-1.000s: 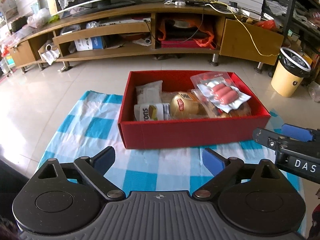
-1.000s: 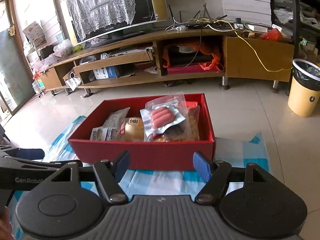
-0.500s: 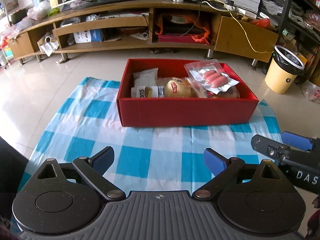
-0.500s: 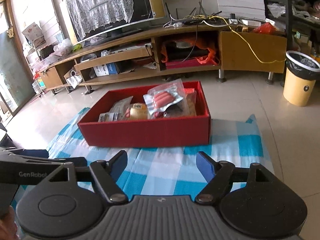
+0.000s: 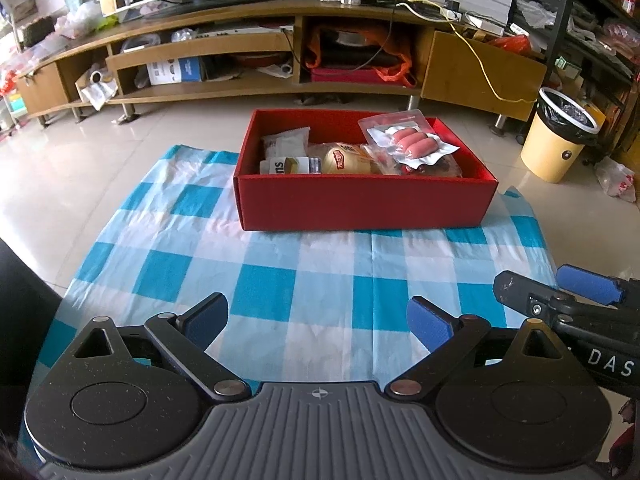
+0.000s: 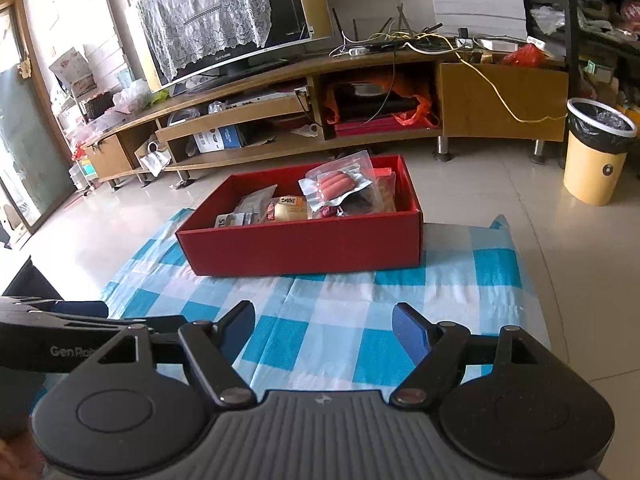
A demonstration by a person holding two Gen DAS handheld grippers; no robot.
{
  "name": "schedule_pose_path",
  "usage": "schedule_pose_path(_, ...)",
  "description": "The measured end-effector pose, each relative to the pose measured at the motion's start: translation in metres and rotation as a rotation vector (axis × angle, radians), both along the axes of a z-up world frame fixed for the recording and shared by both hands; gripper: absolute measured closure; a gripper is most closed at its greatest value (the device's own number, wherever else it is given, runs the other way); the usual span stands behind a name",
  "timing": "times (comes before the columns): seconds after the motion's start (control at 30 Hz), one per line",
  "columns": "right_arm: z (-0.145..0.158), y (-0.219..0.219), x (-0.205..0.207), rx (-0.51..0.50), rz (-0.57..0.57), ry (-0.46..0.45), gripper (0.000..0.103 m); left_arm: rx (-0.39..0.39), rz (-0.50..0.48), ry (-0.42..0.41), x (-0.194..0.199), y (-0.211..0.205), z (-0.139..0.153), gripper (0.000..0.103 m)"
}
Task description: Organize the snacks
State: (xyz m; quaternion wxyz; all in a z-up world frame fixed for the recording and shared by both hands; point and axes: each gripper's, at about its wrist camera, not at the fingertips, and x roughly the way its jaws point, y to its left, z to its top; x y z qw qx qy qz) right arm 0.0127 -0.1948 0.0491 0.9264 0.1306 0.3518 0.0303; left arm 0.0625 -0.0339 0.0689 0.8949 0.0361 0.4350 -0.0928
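Red cardboard box (image 5: 364,204) sits on the blue and white checked cloth (image 5: 280,280) spread over the tiled floor (image 5: 80,152), toward the cloth's far edge, with its long axis running left to right across our left view. The snacks are all inside it. A clear vacuum pack of sausages (image 5: 408,142) lies on top of the pile at the right end, propped at a tilt, the three sausages lying side by side with their length roughly along the box. Next to it there's a round yellowish bun pack (image 5: 344,160), and at the left end a white wrapper (image 5: 286,146) standing behind a flat pack with dark lettering (image 5: 286,166).

Our left tool (image 5: 318,314) hangs over the near part of the cloth, well short of the box, fingers spread wide with nothing between them. Our right tool (image 6: 324,322) is the same deal, its jaws have just been opening and nothing's in them, only cloth below. Each tool pokes into the other's view from the side
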Motion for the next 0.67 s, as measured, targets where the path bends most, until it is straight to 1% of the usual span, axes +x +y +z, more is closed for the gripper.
schedule_pose_path(0.27,0.001,0.003,-0.01,0.006,0.014,-0.004,0.028,0.011,0.005,-0.03,-0.01,0.002,0.006,0.005)
schedule_pose_path(0.5,0.003,0.003,-0.013,0.014,0.017,-0.019,0.029,0.033,0.003,-0.097,-0.018,0.0,0.012,0.005)
schedule_pose_path(0.67,0.004,0.002,-0.013,0.018,0.016,-0.026,0.028,0.041,-0.001,-0.116,-0.02,-0.001,0.013,0.005)
